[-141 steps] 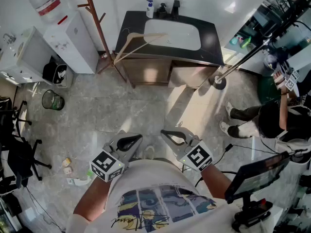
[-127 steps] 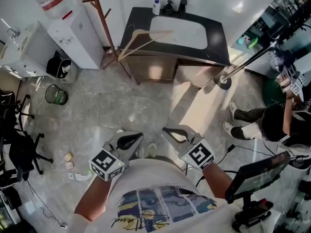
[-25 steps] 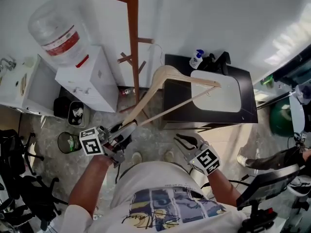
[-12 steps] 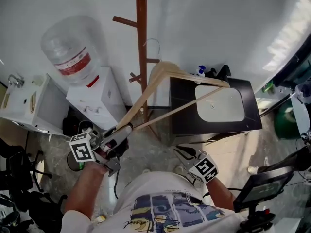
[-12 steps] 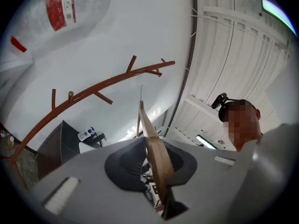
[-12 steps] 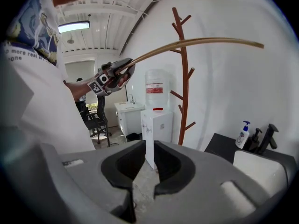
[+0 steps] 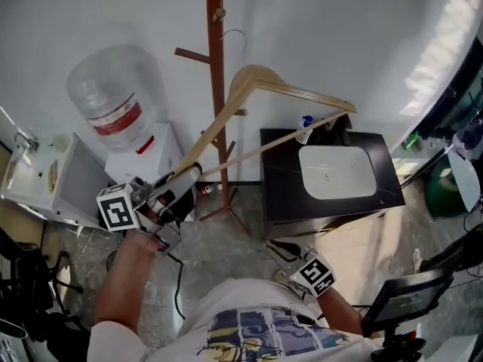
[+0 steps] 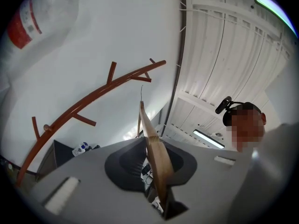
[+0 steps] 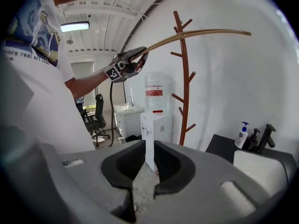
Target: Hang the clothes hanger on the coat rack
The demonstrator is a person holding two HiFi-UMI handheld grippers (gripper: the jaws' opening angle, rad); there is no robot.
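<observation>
Carrying the hanger (image 7: 296, 93) up to the coat rack (image 7: 216, 81) is the step you are in, and the hanging itself is not yet done. Your left gripper (image 7: 188, 175) is clamped on the tip of one wooden arm, and the left gripper view shows the wood running straight up between the pads, so the grip looks firm but sits far out at one end. From there the hanger reaches up and to the right in the air, with its wire hook (image 7: 236, 41) just beside the pole on the right, near the upper pegs. It is apart from all of them, as far as the head view shows. Your right gripper (image 7: 278, 246) hangs low near your body, above the floor in front of the sink counter (image 7: 275, 194). Its jaws are drawn close with only a slit between them and nothing in it, so it plays no part for now. Next, I judge, you need to bring the hook over a peg, and the small side peg (image 7: 239, 112) just beside the hanger's arm looks the closest. Turn the hook's opening toward the peg, lower it until the peg takes the weight, and only then let go. Holding by the far tip gives a long lever, so the hook may swing or twist. Move slowly and watch the hook rather than your hand.
</observation>
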